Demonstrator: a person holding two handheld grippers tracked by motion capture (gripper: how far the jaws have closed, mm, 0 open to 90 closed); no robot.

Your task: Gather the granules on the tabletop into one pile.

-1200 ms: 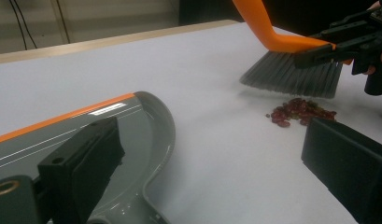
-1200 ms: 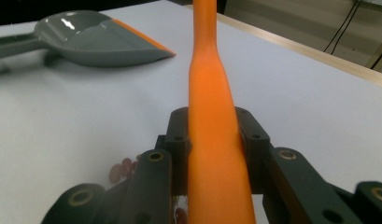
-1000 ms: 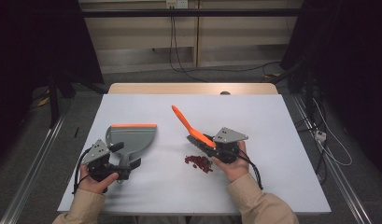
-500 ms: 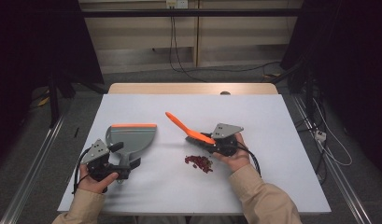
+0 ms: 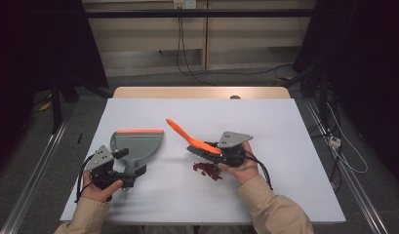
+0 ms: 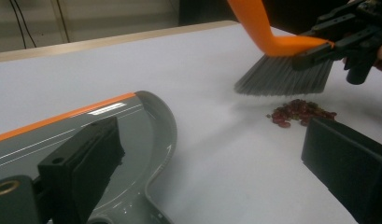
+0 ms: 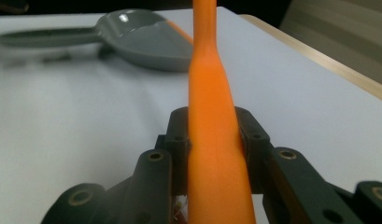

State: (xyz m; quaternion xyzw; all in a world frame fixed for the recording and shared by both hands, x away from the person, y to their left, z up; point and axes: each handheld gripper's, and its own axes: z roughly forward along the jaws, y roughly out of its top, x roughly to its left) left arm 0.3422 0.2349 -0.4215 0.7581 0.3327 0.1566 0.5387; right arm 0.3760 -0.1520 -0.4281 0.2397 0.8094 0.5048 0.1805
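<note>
Two tools are in play: the right gripper (image 5: 221,152) pinches the orange brush (image 5: 189,140) by its handle, bristles poised just above the red beans (image 5: 207,169) near the table's front edge. The left gripper (image 5: 120,178), jaws spread, sits by the dustpan (image 5: 136,144) handle. Best sweep low, with short strokes toward the pan's orange lip.

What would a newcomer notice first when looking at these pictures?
The bright orange brush stands out first: the right gripper is clamped on it just above a small pile of dark red bits near the middle of the white table. To its left lies a grey dustpan with an orange front edge, and the left gripper is at its handle.
</note>
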